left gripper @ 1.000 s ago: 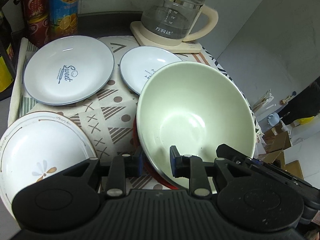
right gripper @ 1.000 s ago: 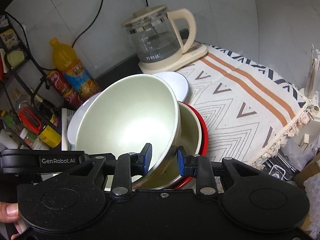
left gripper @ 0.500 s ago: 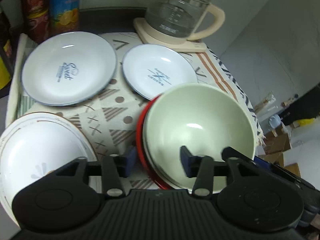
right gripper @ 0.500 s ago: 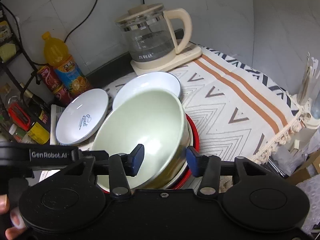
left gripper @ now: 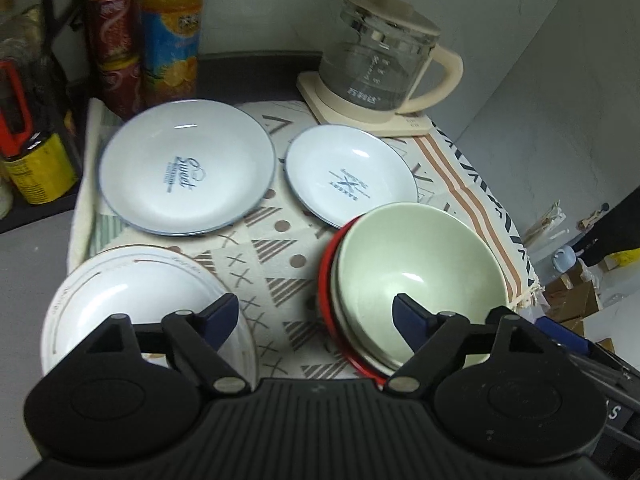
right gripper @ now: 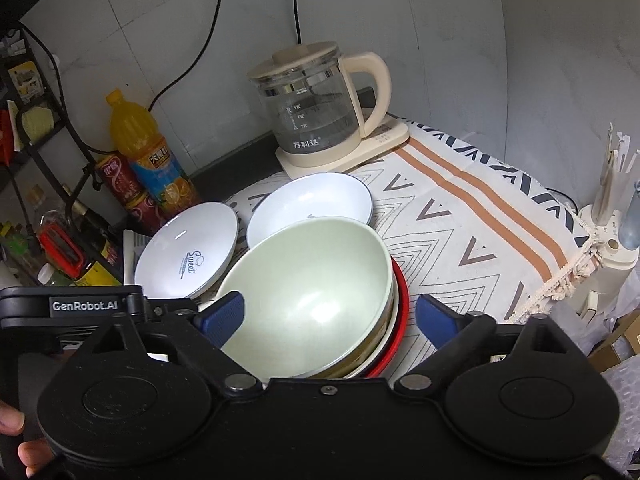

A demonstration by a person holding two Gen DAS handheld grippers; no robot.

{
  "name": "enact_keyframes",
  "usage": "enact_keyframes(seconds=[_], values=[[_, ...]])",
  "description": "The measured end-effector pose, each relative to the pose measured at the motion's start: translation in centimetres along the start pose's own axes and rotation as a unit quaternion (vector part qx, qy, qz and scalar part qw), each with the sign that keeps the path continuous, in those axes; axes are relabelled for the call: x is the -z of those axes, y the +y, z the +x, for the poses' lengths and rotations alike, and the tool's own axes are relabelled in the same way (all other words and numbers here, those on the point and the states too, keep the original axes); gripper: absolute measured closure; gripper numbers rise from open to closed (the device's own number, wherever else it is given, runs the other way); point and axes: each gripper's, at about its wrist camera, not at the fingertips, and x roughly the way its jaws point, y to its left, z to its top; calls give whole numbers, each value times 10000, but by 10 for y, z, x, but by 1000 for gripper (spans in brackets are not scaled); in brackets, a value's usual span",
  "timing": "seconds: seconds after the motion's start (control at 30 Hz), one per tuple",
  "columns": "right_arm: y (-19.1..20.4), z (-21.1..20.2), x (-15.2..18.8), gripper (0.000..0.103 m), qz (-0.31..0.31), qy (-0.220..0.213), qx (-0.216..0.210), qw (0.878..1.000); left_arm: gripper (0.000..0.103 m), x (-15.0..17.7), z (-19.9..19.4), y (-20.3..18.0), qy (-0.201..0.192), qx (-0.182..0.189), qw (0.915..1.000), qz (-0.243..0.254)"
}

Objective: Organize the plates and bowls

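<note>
A pale green bowl sits nested on a stack with a red-rimmed bowl at the bottom. My left gripper is open, pulled back above the cloth just left of the stack. My right gripper is open too, its fingers on either side of the stack's near rim, touching nothing. Two white plates with blue print lie behind: a large one and a smaller one. A white brown-trimmed plate lies near left.
A glass kettle on a cream base stands at the back. An orange juice bottle and red cans line the back left beside a black rack. The patterned cloth extends right to the table edge.
Both grippers let go of the green bowl, which dropped from tilted and raised into the stack. Both opened wide and drew back.
</note>
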Motion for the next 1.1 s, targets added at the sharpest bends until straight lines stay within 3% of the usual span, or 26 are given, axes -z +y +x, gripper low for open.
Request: enact_keyframes(seconds=[0.07,0.27,0.8,1.1], values=[[3,-5,2,5,-23,-49,4,10000,11,3,-6,6,7,18,10000,-70],[21,-18,10,1,-221,-197,-29,9996,1,15,-25,20,-64,-91,9999,-8],[58,-27,19,0,-304,-74,-89,9995,1,26,-48,45,-194,-309,9992,142],[90,-14,20,1,-486,151,-220,9985,1,20,-53,81,-64,-334,9994,11]])
